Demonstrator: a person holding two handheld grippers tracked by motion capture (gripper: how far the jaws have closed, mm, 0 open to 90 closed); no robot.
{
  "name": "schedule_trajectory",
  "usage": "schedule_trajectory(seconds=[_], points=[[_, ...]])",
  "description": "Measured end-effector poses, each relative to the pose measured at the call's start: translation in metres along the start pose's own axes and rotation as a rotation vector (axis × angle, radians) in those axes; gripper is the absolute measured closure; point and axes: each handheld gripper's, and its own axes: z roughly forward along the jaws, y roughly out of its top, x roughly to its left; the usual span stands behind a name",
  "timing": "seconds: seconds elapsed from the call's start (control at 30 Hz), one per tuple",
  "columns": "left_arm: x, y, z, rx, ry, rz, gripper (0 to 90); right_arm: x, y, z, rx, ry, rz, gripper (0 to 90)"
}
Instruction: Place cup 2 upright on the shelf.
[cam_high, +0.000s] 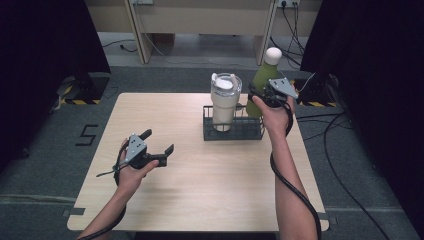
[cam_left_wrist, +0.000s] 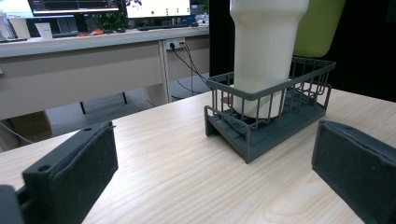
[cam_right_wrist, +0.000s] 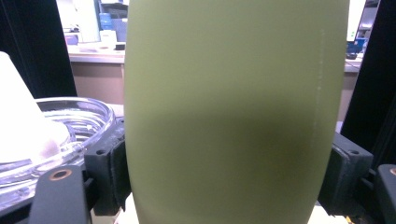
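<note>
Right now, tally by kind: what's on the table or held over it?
Tumbler, cream with clear lid: 1
Bottle, green with white cap: 1
Wire basket, dark grey: 1
Total: 3

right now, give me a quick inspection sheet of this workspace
surface: light wood table, bare in front
job's things: cream tumbler with a clear lid stands in the dark wire rack; green bottle with a white cap at the rack's right end
clutter: nothing seen
grippers: left tool open, above the table; right tool shut on the green bottle
cables: one trails from each tool; more on the floor at right
surroundings: black curtains at both sides, desks with monitors behind
</note>
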Motion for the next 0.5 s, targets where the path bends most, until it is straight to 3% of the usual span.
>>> schedule_trajectory(seconds=[0.5], points=[[0.0, 0.0, 0.0, 0.0, -0.001, 0.0, 0.0, 0.0, -0.011, 0.013, 0.042, -0.011, 0.006, 21.2]])
